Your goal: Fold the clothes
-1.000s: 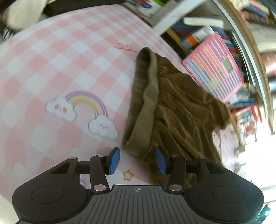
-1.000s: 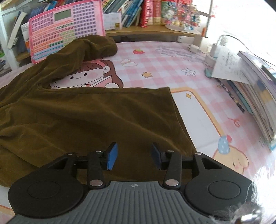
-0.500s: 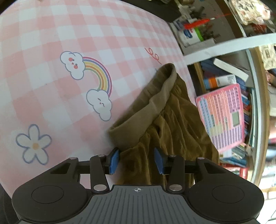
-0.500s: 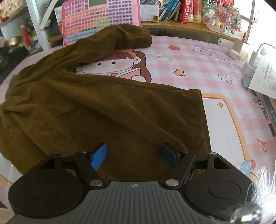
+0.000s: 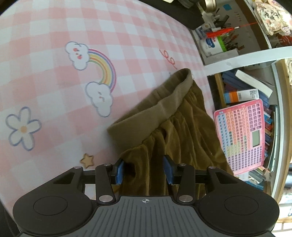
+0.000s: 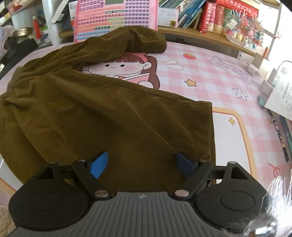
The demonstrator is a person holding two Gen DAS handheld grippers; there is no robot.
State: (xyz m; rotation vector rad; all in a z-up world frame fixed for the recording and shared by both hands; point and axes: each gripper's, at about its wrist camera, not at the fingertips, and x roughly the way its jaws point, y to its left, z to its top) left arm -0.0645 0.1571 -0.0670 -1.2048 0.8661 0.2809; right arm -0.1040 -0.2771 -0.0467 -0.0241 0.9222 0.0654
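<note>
— How far along is the fold?

— Barely begun, I judge. The trousers point(image 6: 102, 116) lie spread and rumpled on the mat point(image 5: 54, 91), running ahead of my right gripper point(image 6: 140, 165) and off to its left. One leg hem point(image 6: 209, 131) sits flat just ahead to its right; the other leg point(image 6: 135, 39) curls far ahead. No fold is laid yet.

— And your grippers?

— My right one is spread wide over the cloth, holding nothing. My left gripper point(image 5: 144, 168) is about half open with gathered fabric between the pads, just behind the waistband point(image 5: 160, 111); it hasn't closed on it.

— What's left?

— Grip both ends, flatten the wrinkles, bring one leg over the other, then fold lengthwise.

— Anything in the way?

— The pink board point(image 6: 116, 16) leans right beyond the far leg, with books point(image 6: 209, 16) along the shelf. Papers point(image 6: 281, 98) and a charger point(image 6: 252, 68) sit far right of my right gripper.
</note>
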